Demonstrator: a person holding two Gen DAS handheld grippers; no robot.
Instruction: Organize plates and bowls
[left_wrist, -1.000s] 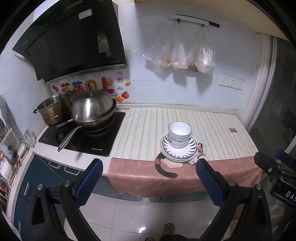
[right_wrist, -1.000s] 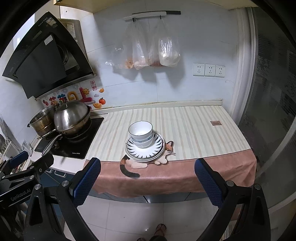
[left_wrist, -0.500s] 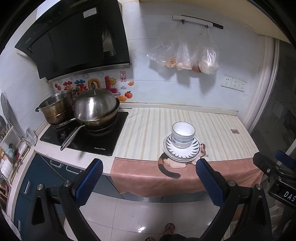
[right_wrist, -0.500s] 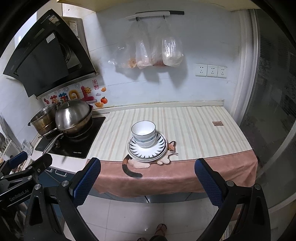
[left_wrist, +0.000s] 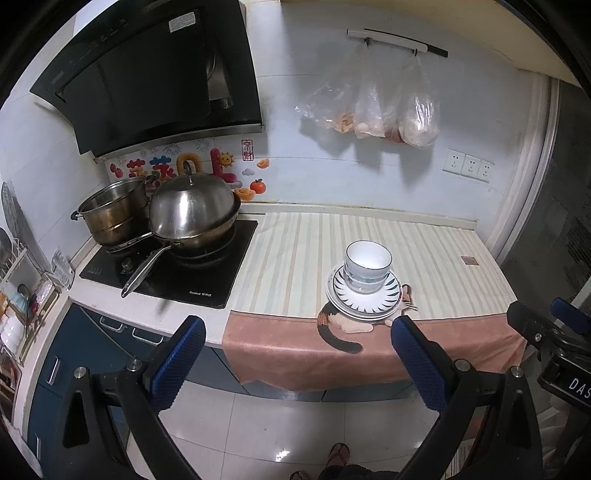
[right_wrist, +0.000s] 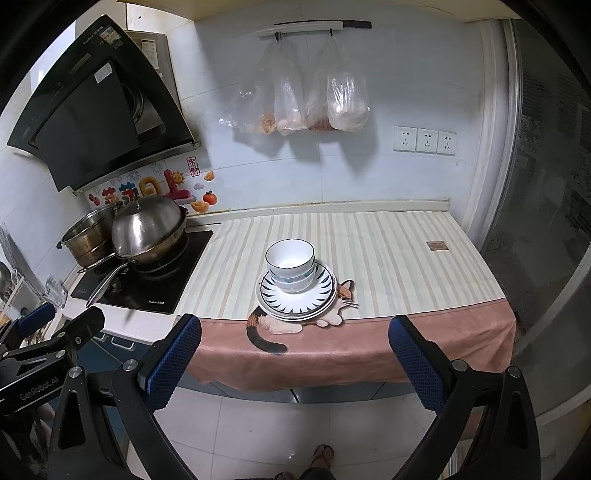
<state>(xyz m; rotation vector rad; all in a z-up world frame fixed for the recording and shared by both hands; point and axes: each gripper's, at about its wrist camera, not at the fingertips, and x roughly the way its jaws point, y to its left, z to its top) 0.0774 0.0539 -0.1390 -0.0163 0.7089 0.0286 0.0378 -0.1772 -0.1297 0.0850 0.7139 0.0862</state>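
Note:
Stacked white bowls with dark rims (left_wrist: 367, 267) (right_wrist: 290, 264) sit on a stack of white plates with a black spiked pattern (left_wrist: 388, 297) (right_wrist: 321, 291), near the front of the striped counter. My left gripper (left_wrist: 297, 328) is open and empty, held over the floor in front of the counter, short of the stack. My right gripper (right_wrist: 293, 326) is open and empty too, also back from the counter edge. Each gripper shows at the edge of the other's view.
A lidded steel wok (left_wrist: 192, 214) and a steel pot (left_wrist: 110, 214) stand on the black hob (left_wrist: 207, 280) at left under the range hood. A striped cloth with a pink hem (left_wrist: 443, 347) covers the counter. Plastic bags (left_wrist: 384, 114) hang on the wall. A dish rack (left_wrist: 14, 295) is far left.
Both views have shifted slightly, so the counter and stack sit a little differently in frame. Both grippers stay open and empty. The bowls and plates have not moved.

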